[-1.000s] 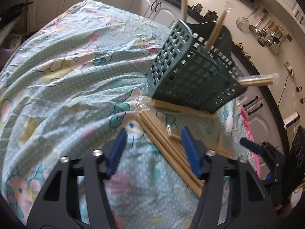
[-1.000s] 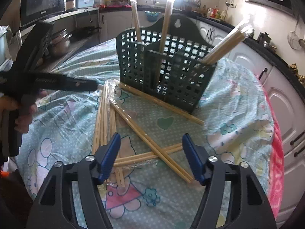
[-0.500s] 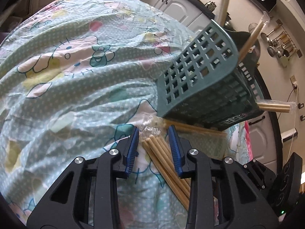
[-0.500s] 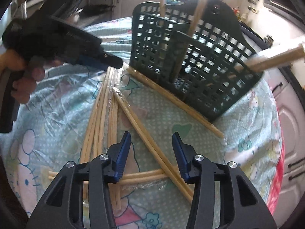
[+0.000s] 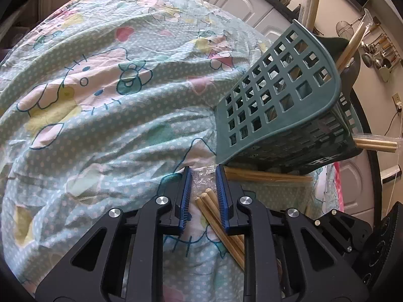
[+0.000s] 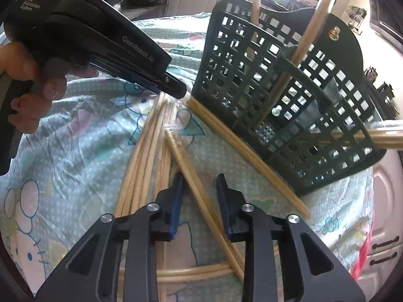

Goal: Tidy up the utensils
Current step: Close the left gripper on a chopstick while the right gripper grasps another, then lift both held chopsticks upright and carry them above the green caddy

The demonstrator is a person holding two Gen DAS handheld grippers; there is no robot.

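step: grab chopsticks | L gripper (image 5: pixel 203 196) + R gripper (image 6: pixel 199 201) jaws closing, sticks (image 6: pixel 199 196) between, not clamped | sticks on tablecloth (image 5: pixel 100 130) beside basket (image 6: pixel 289 95) | tip: close square, lift one pair only

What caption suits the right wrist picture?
Right tongs closing around a wrapped chopstick pair beside the green basket.
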